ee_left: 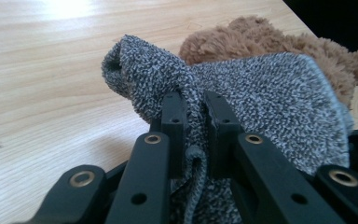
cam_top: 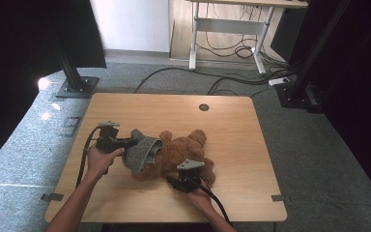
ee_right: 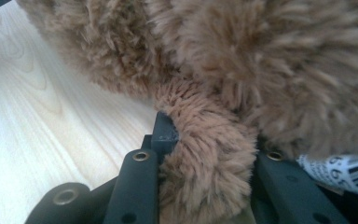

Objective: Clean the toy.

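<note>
Two grippers share the work mid-desk, nearer its front edge: the right gripper [ee_right: 205, 154] clamps a limb of the teddy bear [cam_top: 183, 152] to anchor it, while the left gripper [ee_left: 196, 116] – jaws pinched on the grey knitted garment [ee_left: 270, 98] – holds it over the bear's end, seemingly to dress it.

Both forearms are bare, no sleeves or gloves. The left gripper [cam_top: 134, 141] and the right gripper [cam_top: 174, 183] are black, each topped by a grey three-cornered plate, with a black cable trailing toward 6 o'clock. In the left gripper view, the black jaw links carry brass-ringed screw holes; the fingers [ee_left: 173, 122] are blocky matte black plastic.
</note>
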A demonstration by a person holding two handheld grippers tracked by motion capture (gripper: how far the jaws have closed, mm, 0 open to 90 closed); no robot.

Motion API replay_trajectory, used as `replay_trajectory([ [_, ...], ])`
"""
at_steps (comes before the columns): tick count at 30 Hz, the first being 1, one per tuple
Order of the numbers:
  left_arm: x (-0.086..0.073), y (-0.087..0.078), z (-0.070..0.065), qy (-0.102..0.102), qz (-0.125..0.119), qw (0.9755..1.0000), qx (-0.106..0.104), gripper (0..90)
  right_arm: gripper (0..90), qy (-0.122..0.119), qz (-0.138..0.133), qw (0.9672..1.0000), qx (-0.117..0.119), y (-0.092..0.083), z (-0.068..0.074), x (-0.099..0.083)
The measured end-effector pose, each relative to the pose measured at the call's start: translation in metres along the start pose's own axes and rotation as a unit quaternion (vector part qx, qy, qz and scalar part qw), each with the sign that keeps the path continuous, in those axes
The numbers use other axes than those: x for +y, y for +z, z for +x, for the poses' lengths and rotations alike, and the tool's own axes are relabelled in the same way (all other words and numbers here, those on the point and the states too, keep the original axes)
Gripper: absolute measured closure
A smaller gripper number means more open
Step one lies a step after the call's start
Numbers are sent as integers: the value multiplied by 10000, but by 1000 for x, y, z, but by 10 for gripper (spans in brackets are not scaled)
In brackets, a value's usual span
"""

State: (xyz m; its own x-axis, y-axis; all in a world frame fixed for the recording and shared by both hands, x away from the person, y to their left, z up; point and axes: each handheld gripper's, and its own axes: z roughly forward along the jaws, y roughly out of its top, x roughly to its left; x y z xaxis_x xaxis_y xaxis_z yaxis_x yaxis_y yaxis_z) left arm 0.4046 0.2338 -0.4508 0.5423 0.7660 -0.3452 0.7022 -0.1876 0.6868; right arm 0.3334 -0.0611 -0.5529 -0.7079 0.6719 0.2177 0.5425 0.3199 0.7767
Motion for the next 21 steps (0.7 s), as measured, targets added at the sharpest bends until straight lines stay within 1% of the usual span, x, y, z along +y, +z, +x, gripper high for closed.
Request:
replay_trajectory([
  [2, 0, 3, 2, -49, -41, 10000, 4, 795, 677, -27, 7, 10000, 22, 0, 0, 0],
  [3, 1, 3, 4, -63, -74, 10000, 2, 795, 647, -89, 6, 9999, 71, -1, 0, 0],
  [5, 0, 3, 4, -62, -148, 9999, 65, 794, 572, -35, 6, 9999, 157, -5, 0, -1],
  [7, 1, 3, 5, -49, -181, 9998, 91, 793, 472, 6, -68, 9996, 277, -16, 1, -1],
  [9, 1, 3, 5, -50, -224, 9997, 110, 793, 413, 27, -129, 9995, 279, -30, 1, -1],
  [10, 1, 4, 5, -53, -234, 9997, 105, 793, 401, 45, -218, 9994, 259, -37, 1, -1],
  [12, 1, 4, 6, -54, -250, 9996, 104, 792, 378, 57, -423, 9990, 113, -51, -1, 0],
  [13, 1, 5, 6, -64, -259, 9996, 103, 793, 367, 120, -528, 9985, 38, -57, -3, 2],
  [15, 1, 5, 6, -55, -255, 9996, 110, 792, 339, 209, -669, 9975, -131, -63, -9, 8],
  [16, 1, 5, 6, -46, -259, 9996, 127, 793, 340, 235, -727, 9969, -200, -64, -12, 12],
  [17, 1, 5, 5, -39, -258, 9996, 145, 793, 337, 285, -753, 9966, -187, -65, -14, 15],
  [18, 1, 5, 6, -35, -250, 9996, 148, 793, 331, 289, -787, 9963, -198, -66, -15, 19],
  [19, 1, 5, 5, -39, -247, 9996, 144, 793, 330, 277, -837, 9958, -265, -67, -15, 22],
  [20, 1, 6, 5, -41, -251, 9996, 141, 792, 330, 260, -927, 9949, -290, -70, -14, 26],
  [21, 1, 6, 5, -29, -258, 9996, 142, 792, 326, 194, -1062, 9935, -349, -74, -12, 31],
])
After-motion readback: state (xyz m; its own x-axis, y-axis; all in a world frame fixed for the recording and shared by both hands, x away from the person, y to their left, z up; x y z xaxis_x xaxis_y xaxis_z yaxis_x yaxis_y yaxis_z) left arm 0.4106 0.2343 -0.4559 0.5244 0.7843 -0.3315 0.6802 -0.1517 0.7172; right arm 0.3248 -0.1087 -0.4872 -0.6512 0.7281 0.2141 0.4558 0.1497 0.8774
